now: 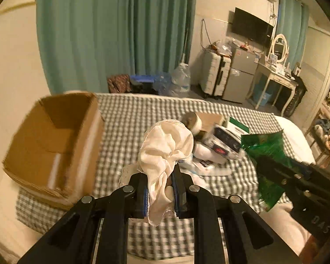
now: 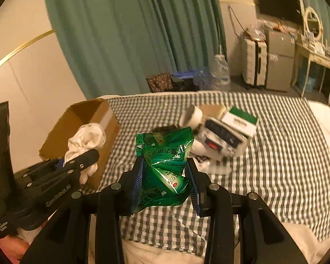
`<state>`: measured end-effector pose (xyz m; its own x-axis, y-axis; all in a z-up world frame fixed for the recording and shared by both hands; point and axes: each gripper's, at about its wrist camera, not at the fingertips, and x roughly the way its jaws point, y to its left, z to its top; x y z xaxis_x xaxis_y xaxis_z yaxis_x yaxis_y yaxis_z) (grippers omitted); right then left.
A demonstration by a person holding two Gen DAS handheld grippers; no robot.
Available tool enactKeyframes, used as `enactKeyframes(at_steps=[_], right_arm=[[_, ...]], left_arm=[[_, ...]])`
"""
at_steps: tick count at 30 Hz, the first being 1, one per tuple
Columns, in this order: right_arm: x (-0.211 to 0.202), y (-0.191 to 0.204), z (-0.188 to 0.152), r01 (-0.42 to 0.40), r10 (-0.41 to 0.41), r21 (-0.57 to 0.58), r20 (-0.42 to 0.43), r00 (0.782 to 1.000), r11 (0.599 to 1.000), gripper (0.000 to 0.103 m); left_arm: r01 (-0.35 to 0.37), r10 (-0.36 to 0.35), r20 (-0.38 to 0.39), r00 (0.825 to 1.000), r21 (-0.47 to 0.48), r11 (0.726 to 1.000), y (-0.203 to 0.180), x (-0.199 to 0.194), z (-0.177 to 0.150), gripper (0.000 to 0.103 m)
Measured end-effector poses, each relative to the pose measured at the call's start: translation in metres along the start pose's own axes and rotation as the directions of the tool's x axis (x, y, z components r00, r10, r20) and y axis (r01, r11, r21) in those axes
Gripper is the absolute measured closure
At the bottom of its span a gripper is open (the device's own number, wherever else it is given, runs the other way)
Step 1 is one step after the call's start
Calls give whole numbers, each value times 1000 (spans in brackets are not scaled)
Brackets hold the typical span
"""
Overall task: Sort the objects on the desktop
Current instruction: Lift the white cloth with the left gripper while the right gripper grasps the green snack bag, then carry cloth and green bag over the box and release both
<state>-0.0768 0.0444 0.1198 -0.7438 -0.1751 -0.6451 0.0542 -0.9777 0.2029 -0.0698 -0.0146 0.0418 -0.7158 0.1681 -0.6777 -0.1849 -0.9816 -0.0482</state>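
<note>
Warm, dim indoor light tinted both views. Motion blur smeared the box (image 1: pixel 52 145) at nine o'clock; fisheye corners went black.

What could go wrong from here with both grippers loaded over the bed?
1. The left gripper pinches only a fold of the cream lace-trimmed cloth; the loose bulk flops over the fingers and could slip or snag on the open brown cardboard box.
2. The right gripper crumples the slick green foil packet; it may squirt out.
3. The two grippers sit close together, so a collision is possible.
</note>
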Motion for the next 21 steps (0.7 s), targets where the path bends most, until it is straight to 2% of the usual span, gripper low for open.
enactKeyframes(at_steps=[7,11,16,21], right_arm=[[-12,36,22,-62,64,-51,38,997,997,66],[-10,62,30,-86,90,-96,40,995,992,66],[7,101,39,-133,137,-160,16,990,978,66],[35,138,41,-180,178,-188,-32,984,965,66]], left_arm=[[-1,1,20,1000,-7,1000,27,-10,18,86],[-1,2,36,999,-14,1000,54,-18,32,86],[-23,23,4,1000,-7,1000,95,-17,44,86],[-37,37,6,999,-43,998,146,-14,44,86]])
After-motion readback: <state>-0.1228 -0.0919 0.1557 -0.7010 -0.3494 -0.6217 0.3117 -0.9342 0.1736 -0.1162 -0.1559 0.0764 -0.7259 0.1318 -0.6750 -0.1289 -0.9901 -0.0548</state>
